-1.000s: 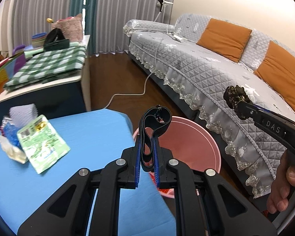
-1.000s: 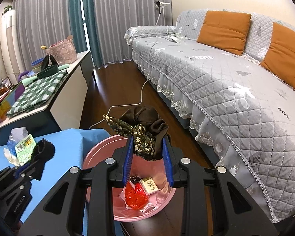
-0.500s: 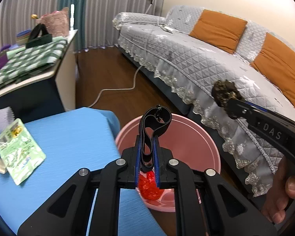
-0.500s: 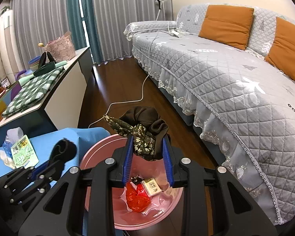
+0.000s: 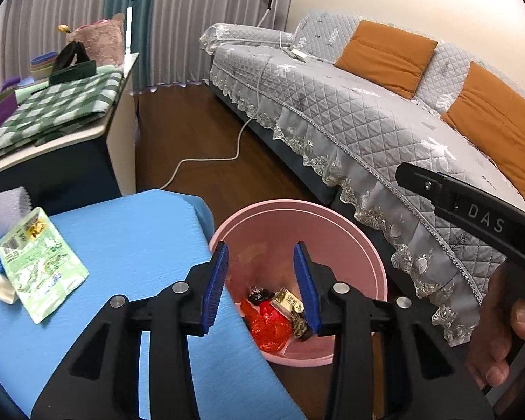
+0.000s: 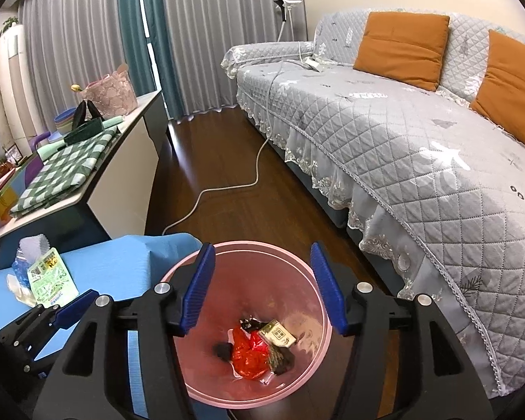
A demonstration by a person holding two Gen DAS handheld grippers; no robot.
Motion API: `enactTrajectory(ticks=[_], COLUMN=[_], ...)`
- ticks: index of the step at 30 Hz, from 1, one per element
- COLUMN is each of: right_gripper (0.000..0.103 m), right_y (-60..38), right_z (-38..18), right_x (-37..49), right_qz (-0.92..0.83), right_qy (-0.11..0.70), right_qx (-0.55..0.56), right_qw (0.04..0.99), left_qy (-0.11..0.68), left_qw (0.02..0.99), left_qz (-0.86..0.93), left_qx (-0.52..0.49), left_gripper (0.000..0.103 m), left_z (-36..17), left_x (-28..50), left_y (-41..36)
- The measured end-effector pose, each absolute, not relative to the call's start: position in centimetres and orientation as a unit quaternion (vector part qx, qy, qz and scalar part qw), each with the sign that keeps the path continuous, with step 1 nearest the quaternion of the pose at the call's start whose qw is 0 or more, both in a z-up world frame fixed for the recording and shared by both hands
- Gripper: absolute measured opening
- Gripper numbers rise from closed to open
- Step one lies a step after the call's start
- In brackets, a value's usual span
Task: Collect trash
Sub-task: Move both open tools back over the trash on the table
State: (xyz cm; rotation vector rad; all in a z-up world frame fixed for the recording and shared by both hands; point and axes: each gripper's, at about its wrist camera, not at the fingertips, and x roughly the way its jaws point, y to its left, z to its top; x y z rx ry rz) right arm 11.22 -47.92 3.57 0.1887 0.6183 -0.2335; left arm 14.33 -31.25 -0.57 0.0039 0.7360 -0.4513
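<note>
The right tool (image 6: 260, 285) hangs over the pink bin (image 6: 248, 381) with its blue pads spread wide and nothing between them. In the bin's bottom lie a red crumpled wrapper (image 6: 250, 353), a small printed box (image 6: 278, 332) and dark scraps. Left of the bin, a green packet (image 6: 50, 283) rests on the blue bench (image 6: 122, 262), and the left tool (image 6: 49, 318) reaches in over it.
</note>
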Motion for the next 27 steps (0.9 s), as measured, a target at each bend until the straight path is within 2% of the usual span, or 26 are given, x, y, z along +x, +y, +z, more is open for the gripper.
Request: enactTrajectory(ticks=[20, 27], right_gripper=[0.057, 0.048], right_y=[-36.9, -31.9], right_z=[8.4, 8.1], right_x=[8.3, 8.3], right_qz=[-0.021, 0.023], right_qy=[0.265, 0.269], right_qx=[0.05, 0.04], right_qw=[0.963, 0.962], left_qy=[0.31, 0.306], left_qw=[0.941, 0.946], left_qz=[-0.127, -0.068], left_qx=[-0.048, -0.081], left_gripper=[0.038, 0.036], left_z=[4.1, 3.3], left_x=[8.6, 8.0], left_y=[-17.4, -10.5])
